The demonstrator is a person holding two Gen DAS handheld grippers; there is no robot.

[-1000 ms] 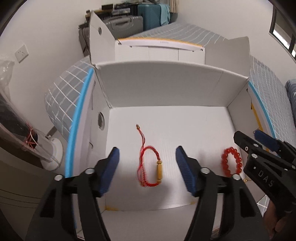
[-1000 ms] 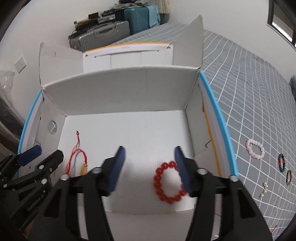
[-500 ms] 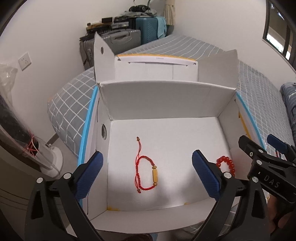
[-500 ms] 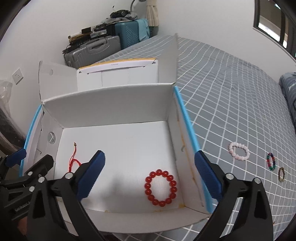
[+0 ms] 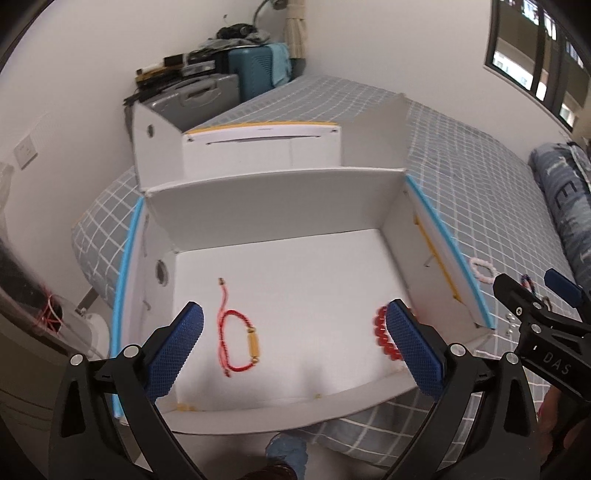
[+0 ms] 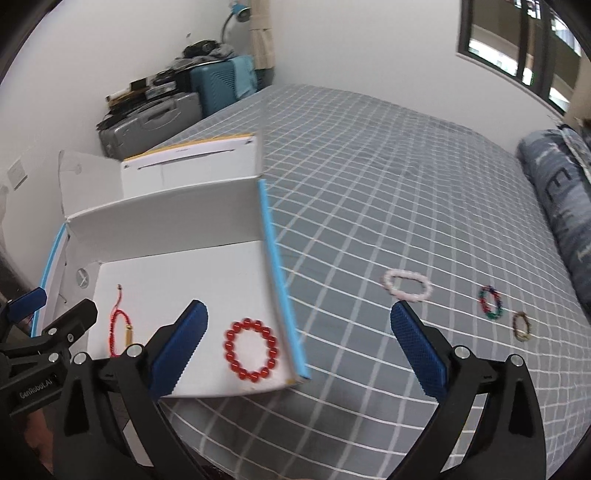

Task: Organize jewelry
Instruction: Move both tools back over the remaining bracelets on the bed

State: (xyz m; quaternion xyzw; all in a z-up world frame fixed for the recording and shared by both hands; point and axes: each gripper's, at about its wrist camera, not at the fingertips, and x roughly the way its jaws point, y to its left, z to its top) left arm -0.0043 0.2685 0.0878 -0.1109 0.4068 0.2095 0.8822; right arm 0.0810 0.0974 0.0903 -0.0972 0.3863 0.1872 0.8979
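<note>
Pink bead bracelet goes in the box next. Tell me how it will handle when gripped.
The pink bead bracelet is a loop of small round beads lying flat on the bedspread, so it will probably sag limp from one pinched side. Smooth beads may slip between the pads. It looks light.

**Room surroundings beyond the work area**

A bed (image 6: 388, 192) with a grey cover checked in white fills most of the right wrist view. A folded blue-grey quilt (image 6: 561, 206) lies along its right edge. In the far corner stand a teal suitcase (image 6: 218, 88) and, just beside it, a grey hard-shell suitcase (image 6: 147, 122), both with dark items piled on top. A pale curtain (image 6: 262, 33) hangs behind them. A white wall socket (image 5: 26, 149) is on the left wall; a dark-framed window (image 5: 535, 51) is at upper right.
</note>
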